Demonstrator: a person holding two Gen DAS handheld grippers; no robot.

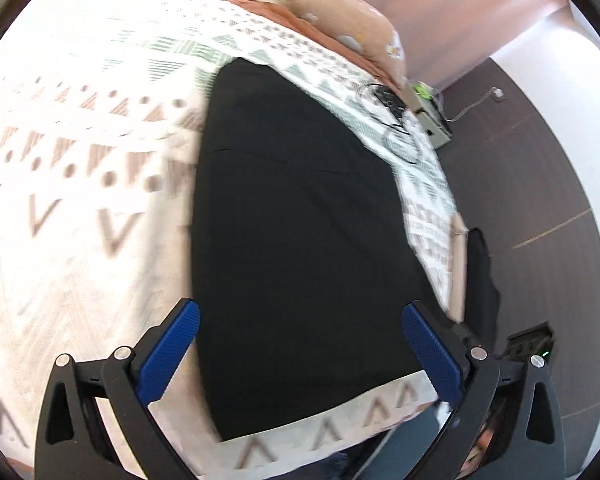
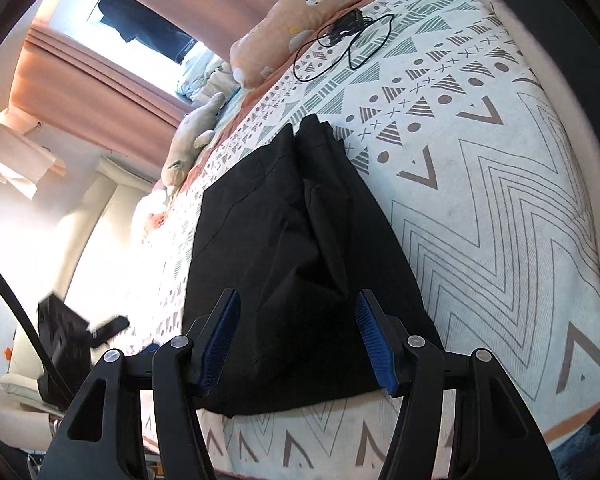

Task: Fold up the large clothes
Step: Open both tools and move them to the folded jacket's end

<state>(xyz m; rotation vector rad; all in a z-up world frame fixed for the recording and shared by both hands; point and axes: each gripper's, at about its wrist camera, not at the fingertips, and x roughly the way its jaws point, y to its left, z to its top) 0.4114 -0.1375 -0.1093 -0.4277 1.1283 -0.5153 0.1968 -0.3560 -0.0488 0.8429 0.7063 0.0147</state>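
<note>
While both tools, left [image 1: 300,344] and right [image 2: 298,336], hover apart over black garment [image 2: 292,248] on bed [image 2: 500,200] | risk: pinching bedcover with hem, dragging folds askew.

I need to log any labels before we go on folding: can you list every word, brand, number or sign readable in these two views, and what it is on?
None: no readable text in either view.
Black garment lying on the patterned white bedspread: no tag or print visible.
Bedspread: only triangles, dots, crosses and chevrons, no letters.
Beige bedside box: green item on top, too small and blurred to read.
Blue-padded left tongs and right tongs: no markings seen.
</note>
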